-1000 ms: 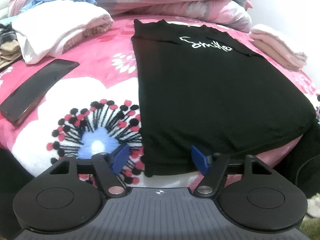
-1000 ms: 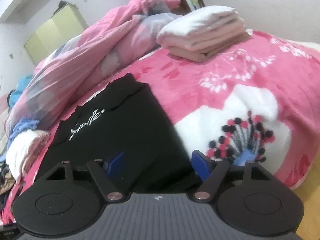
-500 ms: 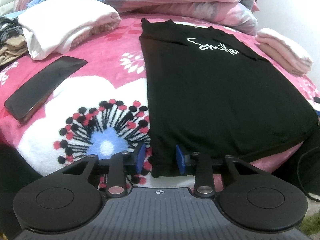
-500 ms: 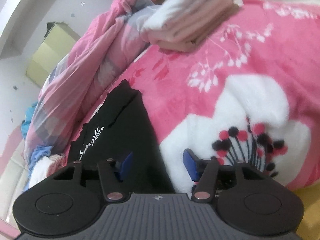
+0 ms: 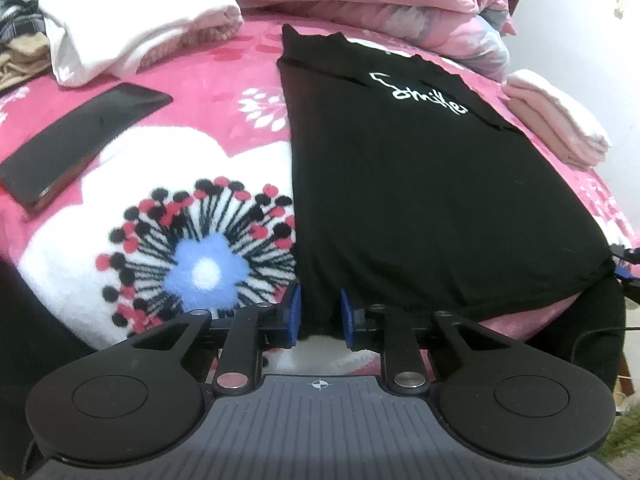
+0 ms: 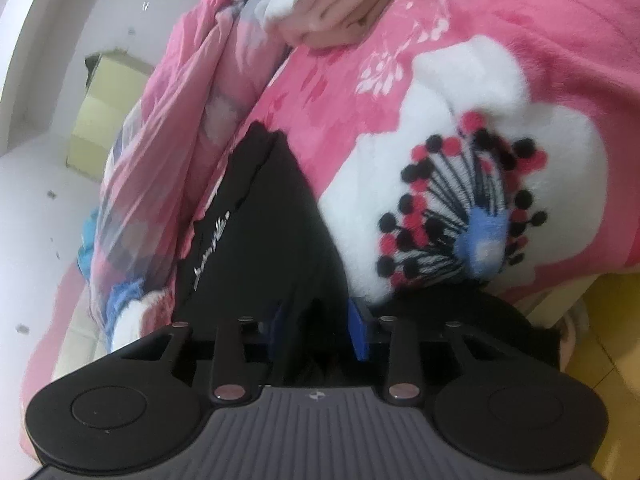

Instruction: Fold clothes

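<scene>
One pink floral blanket [image 5: 192, 152] is covered at centre by a black T-shirt [image 5: 420, 184] (white lettering at the far end). Its near hem corners are bracketed by the left gripper [image 5: 319, 318] and right gripper [image 6: 318, 330], whose jaws have just been closing, with fabric between them.

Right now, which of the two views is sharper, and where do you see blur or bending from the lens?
Left wrist view: sharp; the white script on the black shirt is readable, and the bed edge bows from the fisheye. Right wrist view: softer and tilted; the same shirt and the flower blanket look smeared, the script illegible.
</scene>
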{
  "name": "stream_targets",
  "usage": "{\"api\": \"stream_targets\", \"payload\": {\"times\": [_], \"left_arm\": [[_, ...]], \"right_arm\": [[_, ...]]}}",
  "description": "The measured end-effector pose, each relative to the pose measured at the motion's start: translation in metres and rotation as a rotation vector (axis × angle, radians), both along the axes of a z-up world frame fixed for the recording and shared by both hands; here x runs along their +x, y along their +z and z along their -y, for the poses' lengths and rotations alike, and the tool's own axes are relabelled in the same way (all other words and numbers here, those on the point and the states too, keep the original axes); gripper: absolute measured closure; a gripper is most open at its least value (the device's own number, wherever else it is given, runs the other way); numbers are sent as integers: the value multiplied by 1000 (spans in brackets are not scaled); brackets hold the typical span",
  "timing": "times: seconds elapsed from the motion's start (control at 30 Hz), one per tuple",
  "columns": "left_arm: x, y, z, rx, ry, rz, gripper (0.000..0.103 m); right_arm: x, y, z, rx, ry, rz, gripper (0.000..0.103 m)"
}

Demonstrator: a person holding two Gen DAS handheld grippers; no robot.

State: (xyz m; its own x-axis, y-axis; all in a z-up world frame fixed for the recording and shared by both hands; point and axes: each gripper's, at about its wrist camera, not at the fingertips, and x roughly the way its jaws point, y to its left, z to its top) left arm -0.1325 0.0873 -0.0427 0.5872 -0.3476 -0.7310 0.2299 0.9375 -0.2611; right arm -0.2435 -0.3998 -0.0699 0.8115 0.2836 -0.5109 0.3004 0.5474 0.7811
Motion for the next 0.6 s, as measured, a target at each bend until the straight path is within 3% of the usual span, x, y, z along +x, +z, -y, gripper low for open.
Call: {"api": "stream_targets", "payload": {"times": [0.33,0.5,0.6], "left_arm": [[-1,-4,2,-1,2,-11,82],[-1,-6,5,17,-5,-18,81],[-5,-2,9,25,-19,1,98]], "right_arm": [[2,-2,1,-14,32,-5,86],[2,-7,3,12,23,-1,86],[1,-5,0,4,31,23,87]]}}
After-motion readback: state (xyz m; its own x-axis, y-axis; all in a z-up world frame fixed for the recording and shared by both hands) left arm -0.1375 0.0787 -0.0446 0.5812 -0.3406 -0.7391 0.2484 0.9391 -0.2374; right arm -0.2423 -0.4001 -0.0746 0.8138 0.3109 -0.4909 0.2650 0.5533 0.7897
